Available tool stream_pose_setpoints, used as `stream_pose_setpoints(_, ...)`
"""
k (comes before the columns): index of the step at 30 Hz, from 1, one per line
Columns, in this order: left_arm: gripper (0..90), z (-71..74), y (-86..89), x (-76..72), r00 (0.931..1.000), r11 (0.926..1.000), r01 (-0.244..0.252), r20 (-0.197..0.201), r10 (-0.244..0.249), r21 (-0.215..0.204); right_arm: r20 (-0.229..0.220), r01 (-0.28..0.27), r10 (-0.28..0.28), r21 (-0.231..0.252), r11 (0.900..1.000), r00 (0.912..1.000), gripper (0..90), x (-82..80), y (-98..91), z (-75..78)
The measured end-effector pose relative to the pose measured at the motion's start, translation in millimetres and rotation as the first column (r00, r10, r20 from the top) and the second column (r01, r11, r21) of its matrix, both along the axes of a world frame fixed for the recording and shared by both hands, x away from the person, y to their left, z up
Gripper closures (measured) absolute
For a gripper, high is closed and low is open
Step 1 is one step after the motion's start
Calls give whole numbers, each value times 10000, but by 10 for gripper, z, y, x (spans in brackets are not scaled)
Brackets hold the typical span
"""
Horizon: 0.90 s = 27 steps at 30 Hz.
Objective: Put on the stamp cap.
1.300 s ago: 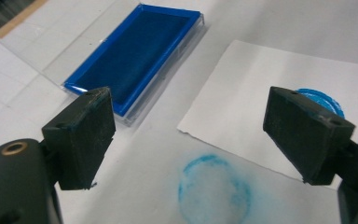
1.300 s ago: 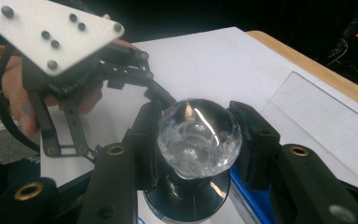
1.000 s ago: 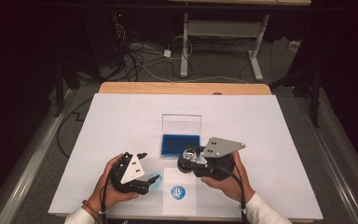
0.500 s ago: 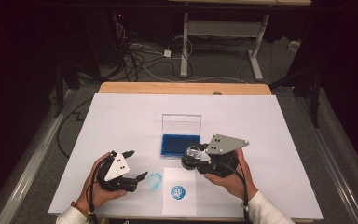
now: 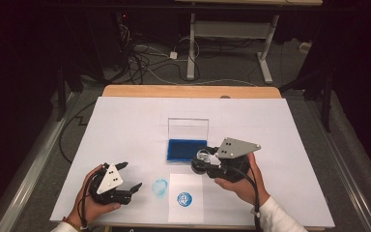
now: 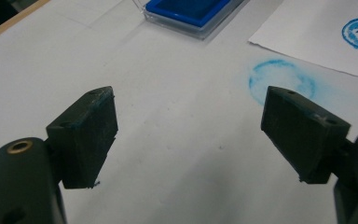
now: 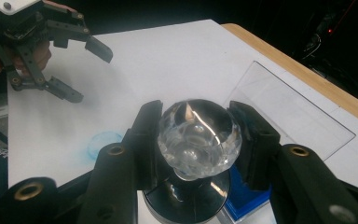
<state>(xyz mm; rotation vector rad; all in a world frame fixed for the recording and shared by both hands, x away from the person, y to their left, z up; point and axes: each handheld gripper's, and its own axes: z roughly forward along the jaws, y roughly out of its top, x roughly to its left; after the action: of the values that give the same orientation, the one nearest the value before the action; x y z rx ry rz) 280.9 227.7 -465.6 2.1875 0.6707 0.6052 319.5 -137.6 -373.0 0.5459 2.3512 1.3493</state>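
Left gripper [image 5: 125, 182] has slid away toward the near left corner of the table [image 5: 125, 125], jaws apart and empty, leaving the paper slip [image 5: 186, 212] free; looks like holding is done. It lies low, pointing right. Right gripper [image 5: 202, 162] unmoved, clamped on the stamp [image 7: 198, 133], knob up, over the ink pad [image 5: 181, 151] mid-table, probably re-inking.

Open tabletop [image 5: 125, 125] left of the upright-lidded ink pad [image 5: 187, 149].

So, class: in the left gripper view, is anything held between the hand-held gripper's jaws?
No, the left hand-held gripper has jaws wide apart over bare white table.
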Motion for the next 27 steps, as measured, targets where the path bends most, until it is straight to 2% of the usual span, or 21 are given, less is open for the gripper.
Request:
stream_pose_setpoints(6, 178, -22, 63, -34, 10000, 9999, -72, -58, 73, 113, -18, 76, -76, -22, 10000, 10000, 570, 21, -22, -2)
stream_pose_setpoints(11, 178, -39, 111, -41, 9998, 9999, -108, -176, 109, 38, -21, 176, -176, -58, 9998, 9998, 570, 42, -29, -5)
stream_pose_setpoints(13, 178, -40, 115, -29, 9999, 10000, -61, -79, 61, 68, -13, 256, -256, -73, 9996, 9997, 570, 54, -33, -4)
stream_pose_setpoints(16, 178, -51, 122, -29, 9997, 10000, -69, -251, 70, 27, -2, 332, -332, -83, 9994, 9994, 570, 79, -41, -2)
stream_pose_setpoints(27, 177, -64, 131, -18, 9994, 10000, -7, -335, 9, 47, 37, 567, -567, -121, 9983, 9984, 570, 135, -75, 19)
